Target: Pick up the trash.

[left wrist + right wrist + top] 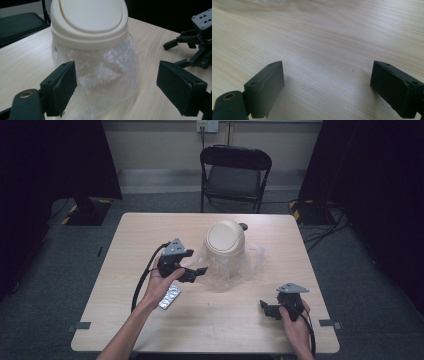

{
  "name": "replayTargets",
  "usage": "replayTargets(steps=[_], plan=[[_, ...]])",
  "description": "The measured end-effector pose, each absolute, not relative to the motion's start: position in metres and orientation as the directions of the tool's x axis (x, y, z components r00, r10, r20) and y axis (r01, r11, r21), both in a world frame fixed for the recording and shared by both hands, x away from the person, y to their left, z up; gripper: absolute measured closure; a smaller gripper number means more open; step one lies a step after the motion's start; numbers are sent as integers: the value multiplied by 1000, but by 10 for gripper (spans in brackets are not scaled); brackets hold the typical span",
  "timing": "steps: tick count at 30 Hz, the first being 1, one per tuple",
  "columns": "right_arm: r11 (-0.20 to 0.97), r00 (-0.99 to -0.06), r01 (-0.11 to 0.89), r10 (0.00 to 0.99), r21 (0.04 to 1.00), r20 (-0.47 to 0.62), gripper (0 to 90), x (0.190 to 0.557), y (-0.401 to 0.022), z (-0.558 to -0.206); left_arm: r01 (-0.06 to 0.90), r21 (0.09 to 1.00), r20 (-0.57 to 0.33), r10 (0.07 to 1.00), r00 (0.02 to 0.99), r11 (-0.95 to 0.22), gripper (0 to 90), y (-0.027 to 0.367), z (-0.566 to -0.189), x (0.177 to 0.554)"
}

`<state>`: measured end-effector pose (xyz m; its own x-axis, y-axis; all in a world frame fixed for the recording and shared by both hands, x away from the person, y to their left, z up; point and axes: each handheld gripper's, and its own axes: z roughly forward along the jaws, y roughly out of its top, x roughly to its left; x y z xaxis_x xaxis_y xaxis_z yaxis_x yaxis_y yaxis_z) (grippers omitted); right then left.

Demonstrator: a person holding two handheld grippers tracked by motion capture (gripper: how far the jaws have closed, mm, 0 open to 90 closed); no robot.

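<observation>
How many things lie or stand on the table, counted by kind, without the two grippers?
Cream bin with swing lid: 1
Clear plastic bag around the bin: 1
Silver blister pack: 1
Total: 3

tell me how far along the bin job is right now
Done: the clear plastic bag already lines the small cream bin, and its swing lid sits on top. In hand: the left gripper hovers open beside the bag, holding nothing. Left: the blister pack lies on the table near the left hand, not binned. The right gripper rests open, low over bare wood.
</observation>
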<state>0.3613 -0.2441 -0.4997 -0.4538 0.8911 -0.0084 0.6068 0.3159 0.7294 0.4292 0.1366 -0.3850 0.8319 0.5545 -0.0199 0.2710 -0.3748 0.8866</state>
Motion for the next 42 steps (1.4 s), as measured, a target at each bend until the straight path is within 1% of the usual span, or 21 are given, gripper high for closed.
replayTargets(steps=[1, 3, 13, 18, 22, 27, 28, 33, 34, 37, 42], plan=[[315, -453, 608, 891, 729, -7, 107, 361, -244, -500, 271, 885, -21, 549, 835, -378, 165, 133, -383, 431], [315, -453, 607, 891, 729, -8, 106, 361, -244, -500, 258, 874, 6, 540, 842, -411, 165, 127, -377, 437], [316, -454, 607, 891, 729, -9, 107, 361, -244, -500, 250, 888, -14, 520, 854, -387, 165, 100, -364, 464], [315, -453, 607, 891, 729, -8, 107, 361, -244, -500, 267, 883, -40, 505, 862, -386, 165, 84, -370, 475], [315, -453, 607, 891, 729, -8, 107, 361, -244, -500, 272, 869, -39, 489, 871, -415, 165, 73, -377, 478], [315, -453, 607, 891, 729, -8, 107, 361, -244, -500, 266, 869, -39, 479, 877, -416, 165, 65, -384, 481], [315, -453, 607, 891, 729, -8, 107, 361, -244, -500, 256, 865, -23, 475, 879, -431, 165, 61, -385, 483], [316, -453, 607, 891, 729, -8, 107, 361, -244, -500, 240, 858, -2, 465, 885, -454, 162, 56, -388, 485], [316, -454, 607, 891, 729, -9, 107, 361, -244, -500, 251, 861, -18, 468, 883, -442, 163, 55, -390, 486], [316, -454, 606, 891, 730, -9, 107, 361, -244, -500, 250, 852, -3, 473, 881, -460, 164, 50, -392, 488], [317, -454, 606, 891, 730, -10, 107, 361, -244, -500, 262, 846, -4, 487, 873, -463, 170, 44, -398, 493]])
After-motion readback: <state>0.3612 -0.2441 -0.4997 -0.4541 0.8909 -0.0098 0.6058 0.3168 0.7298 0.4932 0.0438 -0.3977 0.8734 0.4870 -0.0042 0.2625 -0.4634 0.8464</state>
